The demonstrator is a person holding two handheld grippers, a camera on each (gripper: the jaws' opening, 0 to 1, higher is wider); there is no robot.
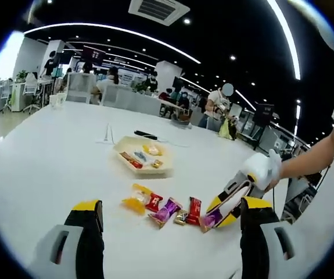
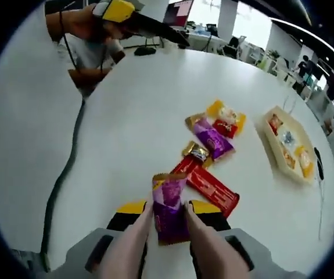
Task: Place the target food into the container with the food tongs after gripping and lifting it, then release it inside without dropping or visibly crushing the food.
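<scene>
My right gripper [image 2: 168, 212] is shut on beige food tongs [image 2: 204, 244], whose tips pinch a purple-wrapped candy [image 2: 169, 212] at the near end of a row of candies. In the left gripper view the same gripper [image 1: 232, 200] comes in from the right in a gloved hand, with the purple candy [image 1: 210, 220] low at the table top. Beside it lie a red candy [image 2: 212, 189], a gold one [image 2: 197, 152], another purple one [image 2: 213, 139] and a yellow one [image 2: 225, 110]. A cream tray [image 2: 271, 139] holding several candies sits beyond. My left gripper [image 1: 171, 229] stands wide open with nothing between its jaws.
A grey cable [image 2: 68, 168] runs across the white table on the left of the right gripper view. A dark flat object [image 1: 145, 135] and a small white stand [image 1: 107, 136] lie behind the tray [image 1: 133, 141]. People sit at desks far behind.
</scene>
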